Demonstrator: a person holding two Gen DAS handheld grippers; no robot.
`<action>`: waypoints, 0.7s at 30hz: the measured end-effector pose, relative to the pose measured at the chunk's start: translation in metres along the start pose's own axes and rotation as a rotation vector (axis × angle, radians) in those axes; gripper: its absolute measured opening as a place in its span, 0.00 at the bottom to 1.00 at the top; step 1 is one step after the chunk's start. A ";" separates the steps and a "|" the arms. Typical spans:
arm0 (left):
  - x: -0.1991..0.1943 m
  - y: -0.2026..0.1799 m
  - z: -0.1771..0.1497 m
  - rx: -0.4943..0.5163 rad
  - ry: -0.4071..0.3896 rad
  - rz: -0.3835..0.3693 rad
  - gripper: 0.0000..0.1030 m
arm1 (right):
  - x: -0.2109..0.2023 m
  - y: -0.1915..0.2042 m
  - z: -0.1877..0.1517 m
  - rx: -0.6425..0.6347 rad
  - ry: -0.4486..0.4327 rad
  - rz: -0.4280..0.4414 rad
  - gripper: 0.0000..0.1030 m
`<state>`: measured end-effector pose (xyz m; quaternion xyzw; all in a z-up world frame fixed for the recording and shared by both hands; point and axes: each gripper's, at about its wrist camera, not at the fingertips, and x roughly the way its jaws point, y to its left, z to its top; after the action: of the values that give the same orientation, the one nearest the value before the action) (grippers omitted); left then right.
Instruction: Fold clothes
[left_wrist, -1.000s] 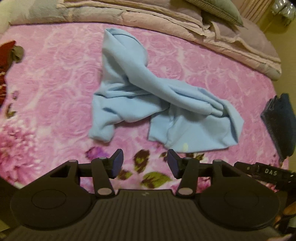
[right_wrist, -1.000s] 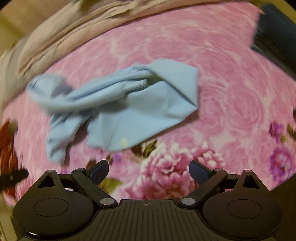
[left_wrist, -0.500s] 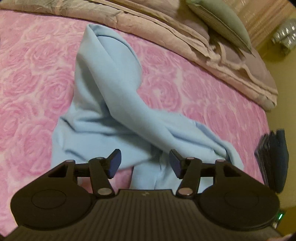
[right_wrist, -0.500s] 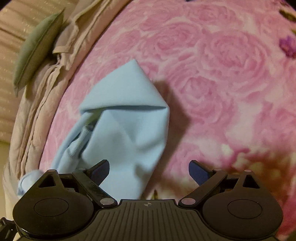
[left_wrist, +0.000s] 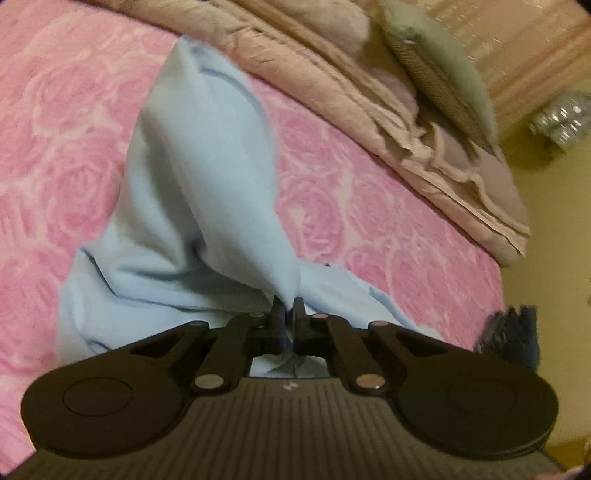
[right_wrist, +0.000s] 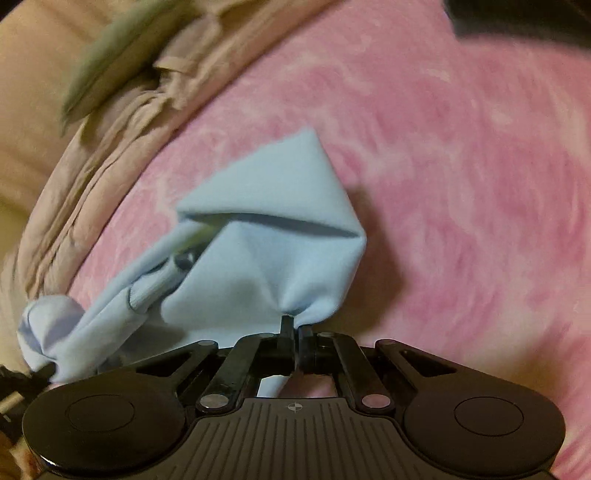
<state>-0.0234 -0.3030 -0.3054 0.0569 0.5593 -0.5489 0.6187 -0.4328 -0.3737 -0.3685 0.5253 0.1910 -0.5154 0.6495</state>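
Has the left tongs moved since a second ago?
Yes. The left tongs came forward and down toward the quilt, off the flowered edge of the bedspread, and are shut on the blue garment.

You're working over a bed under a pink rose-print blanket (left_wrist: 369, 206). Directly on it: crumpled light-blue garment (left_wrist: 192, 192), beige quilt (left_wrist: 369, 92) bunched along the far edge, dark folded item (left_wrist: 513, 336) at right edge.

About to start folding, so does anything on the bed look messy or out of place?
Only the light blue garment: it lies crumpled and twisted on the pink blanket, pinched by the left gripper and right gripper.
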 end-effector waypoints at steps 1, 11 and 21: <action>-0.010 0.002 0.005 0.022 0.009 -0.008 0.00 | -0.007 0.003 0.006 -0.040 -0.009 -0.011 0.00; -0.154 0.065 0.146 0.508 -0.076 0.523 0.06 | -0.085 -0.003 0.127 -0.357 -0.203 -0.351 0.00; -0.087 0.118 0.171 0.630 0.130 0.697 0.31 | -0.041 0.010 0.123 -0.534 -0.041 -0.404 0.96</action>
<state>0.1921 -0.3206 -0.2411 0.4602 0.3508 -0.4467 0.6824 -0.4762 -0.4636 -0.2855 0.2776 0.4068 -0.5759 0.6525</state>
